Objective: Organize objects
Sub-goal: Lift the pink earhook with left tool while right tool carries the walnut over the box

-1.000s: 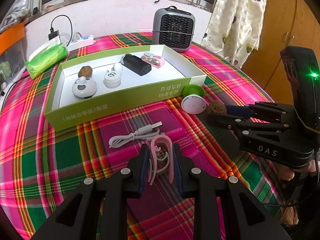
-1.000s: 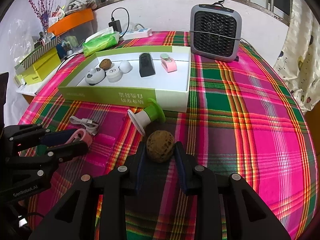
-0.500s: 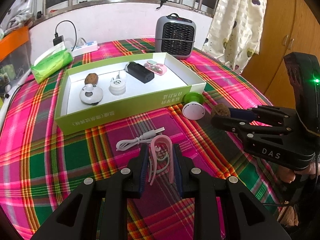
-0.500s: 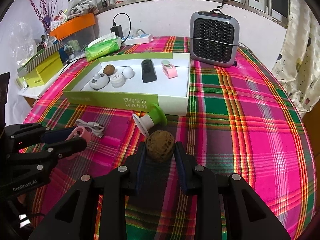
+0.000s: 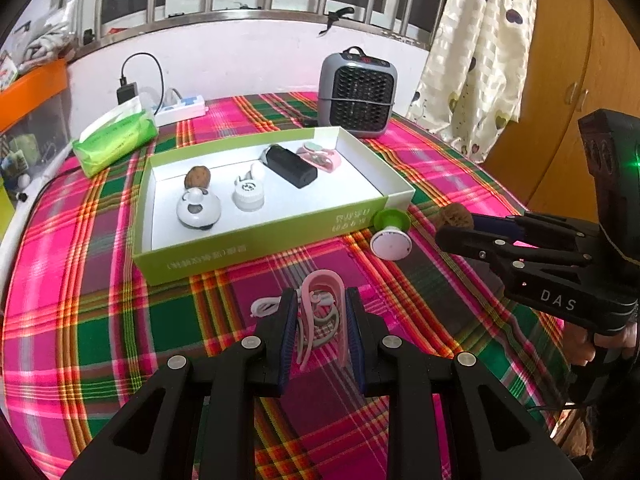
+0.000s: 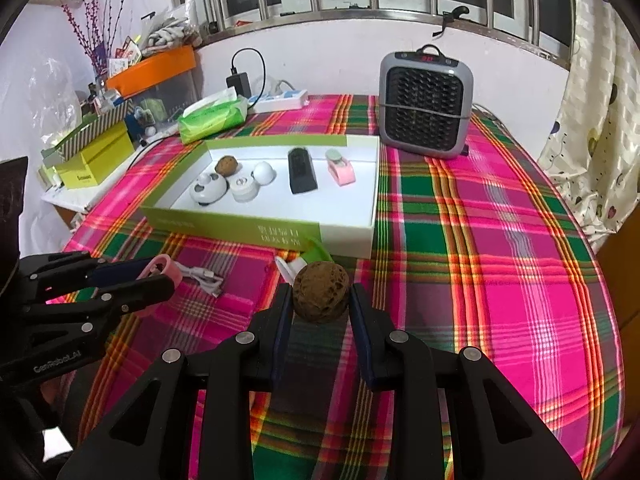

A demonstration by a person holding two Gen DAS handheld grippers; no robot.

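Left gripper clamps pink U-shaped plastic clip, hiding part of white USB cable. Right gripper pinches brown wrinkled walnut, blocking green-and-white round stamp before green-rimmed white cardboard box, frame centre.

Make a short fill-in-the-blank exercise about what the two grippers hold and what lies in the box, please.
1. The right gripper is shut on a brown ____.
2. The left gripper grips a clip whose colour is ____.
3. The white cable lies on the tablecloth, ____ the green box.
4. Inside the box, the black case lies between the white cap and the ____ tape measure.

Missing words: walnut; pink; outside; pink
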